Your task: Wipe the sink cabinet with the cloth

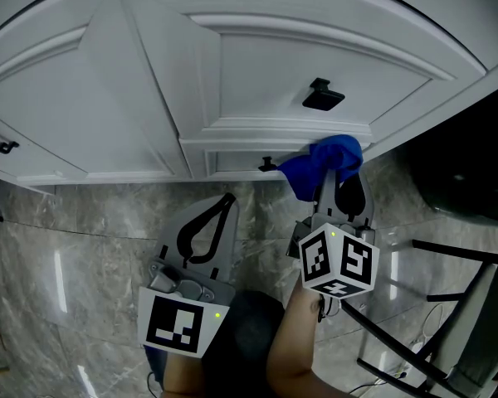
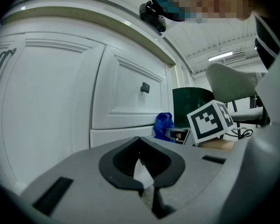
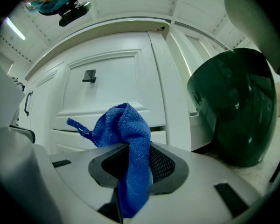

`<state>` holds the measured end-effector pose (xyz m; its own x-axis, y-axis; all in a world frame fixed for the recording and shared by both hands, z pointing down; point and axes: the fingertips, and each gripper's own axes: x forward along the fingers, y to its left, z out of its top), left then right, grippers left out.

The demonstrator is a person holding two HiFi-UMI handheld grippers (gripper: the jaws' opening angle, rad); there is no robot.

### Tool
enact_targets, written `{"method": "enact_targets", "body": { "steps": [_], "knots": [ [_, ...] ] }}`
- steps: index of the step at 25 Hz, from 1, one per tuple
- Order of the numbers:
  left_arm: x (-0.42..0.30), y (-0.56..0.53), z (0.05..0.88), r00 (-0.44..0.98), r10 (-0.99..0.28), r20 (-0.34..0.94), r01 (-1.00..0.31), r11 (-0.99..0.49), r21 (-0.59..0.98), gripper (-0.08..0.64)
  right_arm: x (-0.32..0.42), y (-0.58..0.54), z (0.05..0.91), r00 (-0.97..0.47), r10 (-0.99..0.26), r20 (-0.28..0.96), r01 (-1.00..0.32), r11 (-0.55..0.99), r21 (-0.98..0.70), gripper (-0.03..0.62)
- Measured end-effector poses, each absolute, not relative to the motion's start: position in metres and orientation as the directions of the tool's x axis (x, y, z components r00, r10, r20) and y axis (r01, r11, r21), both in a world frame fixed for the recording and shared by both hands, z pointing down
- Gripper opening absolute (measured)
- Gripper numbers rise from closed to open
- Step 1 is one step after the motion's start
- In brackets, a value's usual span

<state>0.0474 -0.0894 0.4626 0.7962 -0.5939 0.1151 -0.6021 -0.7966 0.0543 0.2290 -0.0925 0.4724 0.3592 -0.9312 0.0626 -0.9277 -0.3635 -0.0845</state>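
Note:
The white sink cabinet (image 1: 232, 73) fills the top of the head view, with a black knob (image 1: 322, 96) on its door. My right gripper (image 1: 336, 185) is shut on a blue cloth (image 1: 328, 162), which bunches up out of the jaws at the low drawer front under that door. In the right gripper view the cloth (image 3: 126, 139) hangs between the pads, with the cabinet (image 3: 112, 87) just ahead; whether they touch is unclear. My left gripper (image 1: 227, 199) stays lower left over the floor, shut and empty, facing the cabinet (image 2: 51, 101).
A dark green bin (image 3: 233, 106) stands right of the cabinet. A black metal frame (image 1: 448, 305) sits at the lower right. A small knob (image 1: 268, 165) sticks out of the low drawer beside the cloth. A bar handle (image 1: 0, 146) is on the left door. The floor (image 1: 91, 247) is glossy marble.

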Motion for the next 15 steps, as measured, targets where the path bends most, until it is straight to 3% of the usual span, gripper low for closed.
{"method": "enact_targets", "body": {
  "steps": [15],
  "knots": [
    [0.048,-0.092,0.463,0.796,-0.595,0.111,-0.602,-0.797,0.053,0.003,0.256,-0.084,0.478,0.443,-0.896,0.047,-0.893,-0.445,-0.063,0.117]
  ]
}}
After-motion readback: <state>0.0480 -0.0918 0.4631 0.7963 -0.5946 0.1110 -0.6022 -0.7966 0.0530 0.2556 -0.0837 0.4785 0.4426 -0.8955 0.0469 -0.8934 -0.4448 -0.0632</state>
